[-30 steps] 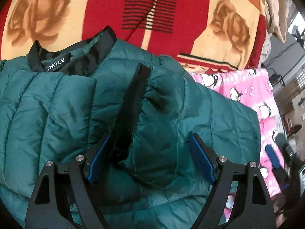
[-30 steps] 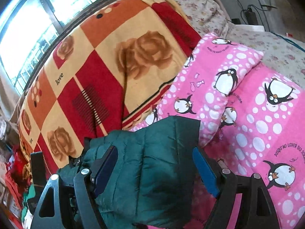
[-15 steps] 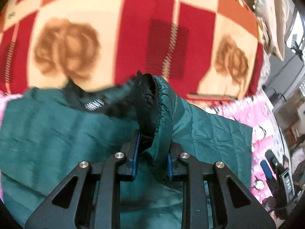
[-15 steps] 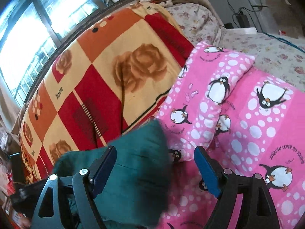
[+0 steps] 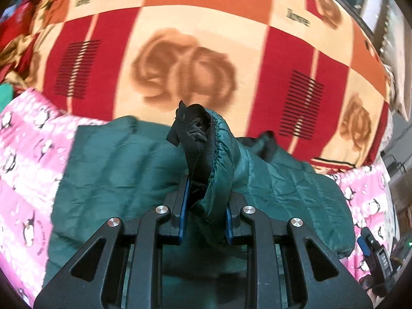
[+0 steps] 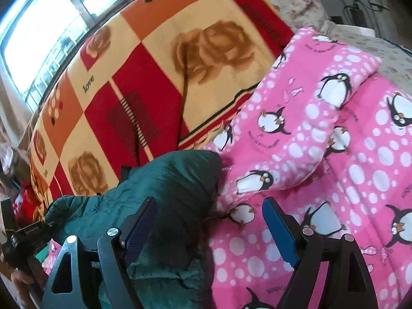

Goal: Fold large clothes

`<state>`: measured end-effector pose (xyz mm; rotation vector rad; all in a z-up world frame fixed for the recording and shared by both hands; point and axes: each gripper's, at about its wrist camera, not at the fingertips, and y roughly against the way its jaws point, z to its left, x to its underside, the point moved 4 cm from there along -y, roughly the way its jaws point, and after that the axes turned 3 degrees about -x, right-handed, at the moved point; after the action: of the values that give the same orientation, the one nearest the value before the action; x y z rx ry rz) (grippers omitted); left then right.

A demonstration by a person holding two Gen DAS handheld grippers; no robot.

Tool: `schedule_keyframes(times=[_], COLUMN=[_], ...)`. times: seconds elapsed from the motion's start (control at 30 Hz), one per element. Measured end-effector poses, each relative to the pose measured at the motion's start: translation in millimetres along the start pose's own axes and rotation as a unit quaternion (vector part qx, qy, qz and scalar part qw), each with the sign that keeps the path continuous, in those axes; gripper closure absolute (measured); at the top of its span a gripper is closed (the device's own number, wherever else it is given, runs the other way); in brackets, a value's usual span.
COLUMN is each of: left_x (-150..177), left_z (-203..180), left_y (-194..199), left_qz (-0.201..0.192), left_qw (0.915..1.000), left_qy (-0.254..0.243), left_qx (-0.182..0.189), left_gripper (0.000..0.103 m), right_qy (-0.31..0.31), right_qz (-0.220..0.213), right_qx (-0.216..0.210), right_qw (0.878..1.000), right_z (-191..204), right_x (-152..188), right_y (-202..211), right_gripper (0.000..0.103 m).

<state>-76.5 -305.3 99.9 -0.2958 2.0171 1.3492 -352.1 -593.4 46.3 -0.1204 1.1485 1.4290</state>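
A dark green quilted puffer jacket (image 5: 116,170) lies on a pink penguin blanket (image 5: 28,154). My left gripper (image 5: 206,206) is shut on the jacket's sleeve cuff (image 5: 206,139), green with a black lining, and holds it up above the jacket body. In the right wrist view the jacket (image 6: 170,185) lies bunched at the lower left. My right gripper (image 6: 209,226) is open, its left finger over the jacket's edge and its right finger over the pink blanket (image 6: 347,170).
A red, orange and cream rose-patterned blanket (image 5: 185,59) covers the bed behind the jacket. A window (image 6: 38,38) is at the far left in the right wrist view. The other gripper shows at the right edge of the left wrist view (image 5: 373,255).
My left gripper closed on the sleeve cuff and lifted it, swinging left over the jacket. My right gripper stayed open as the jacket shifted left under it.
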Motion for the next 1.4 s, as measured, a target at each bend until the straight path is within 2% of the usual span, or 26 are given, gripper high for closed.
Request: schedule_keyframes(times=[0.3,0.47,0.57,0.7,0.8,0.87,0.93,1.03,1.07,1.2,1.27,1.4], left_x=[21,26,25,28,31,32,33,34,34,34,32,22], left_z=[66,65,63,60,63,63,59,53,52,54,58,65], left_y=[-8,-8,-6,-11,-14,-14,-15,-18,-18,-15,-7,16], left_qz=[0.014,0.021,0.019,0.021,0.026,0.028,0.031,0.036,0.038,0.042,0.038,0.013], left_qw=[0.9976,0.9982,0.9987,0.9989,0.9987,0.9987,0.9988,0.9989,0.9988,0.9989,0.9991,0.9997], left_qy=[0.056,0.046,0.039,0.015,0.023,0.022,0.015,0.008,0.007,0.005,0.005,0.017], left_qx=[-0.039,-0.033,-0.027,-0.04,-0.038,-0.038,-0.035,-0.03,-0.028,-0.019,-0.018,-0.007], left_gripper=[0.082,0.081,0.081,0.081,0.08,0.08,0.079,0.078,0.077,0.052,0.044,0.037], right_qy=[0.014,0.035,0.066,0.118,0.159,0.143,0.091,0.047,0.047,0.084,0.111,0.153], right_qz=[0.041,0.052,0.054,0.06,0.107,0.14,0.157,0.163,0.163,0.135,0.113,0.094], right_qx=[-0.019,-0.032,-0.028,-0.052,-0.024,0.014,-0.003,-0.016,-0.016,0.007,0.011,0.007], right_qw=[0.999,0.998,0.996,0.99,0.981,0.98,0.983,0.985,0.985,0.987,0.987,0.984], right_z=[10,29,50,82,90,75,60,49,48,54,60,76], right_x=[12,16,17,18,25,28,28,27,27,23,19,17], right_y=[-20,-28,-25,-34,-74,-106,-125,-139,-139,-113,-91,-56], right_gripper=[0.022,0.022,0.022,0.022,0.022,0.022,0.022,0.021,0.021,0.021,0.021,0.021])
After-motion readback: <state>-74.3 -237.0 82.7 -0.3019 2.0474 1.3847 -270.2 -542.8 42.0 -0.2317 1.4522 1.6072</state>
